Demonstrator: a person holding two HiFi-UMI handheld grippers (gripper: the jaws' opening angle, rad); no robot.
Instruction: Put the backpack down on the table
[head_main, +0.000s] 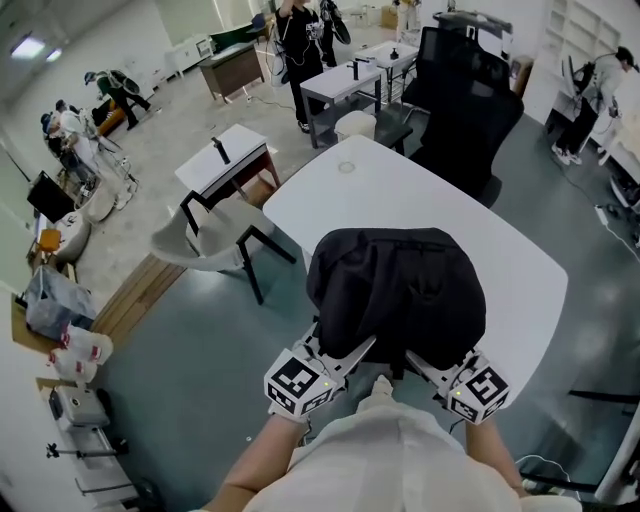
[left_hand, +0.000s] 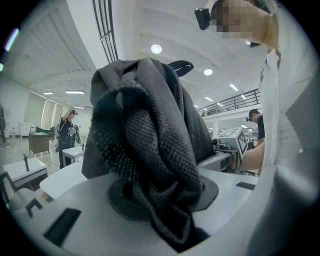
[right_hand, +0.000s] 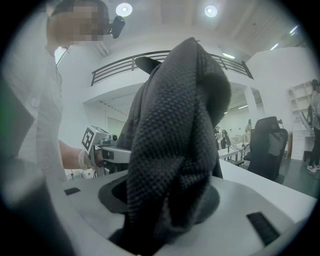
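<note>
- A black backpack is held up by two grippers over the white table.
- The backpack is seen at the 6 o'clock end of the table, close to the person.
- Whether its bottom touches the table cannot be told.
- The left gripper is placed at 7 o'clock of the backpack.
- In the left gripper view, the jaws of the left gripper are only partly closed, and a thick bunch of dark mesh cloth from the backpack is squeezed between them.
- The right gripper is placed at 5 o'clock of the backpack.
- In the right gripper view, the jaws of the right gripper are kept wider apart and are pressed on a fat fold of the same mesh cloth.
- A black chair is seen at 1 o'clock of the table.
- A grey chair is seen at 9 o'clock of the table.
</note>
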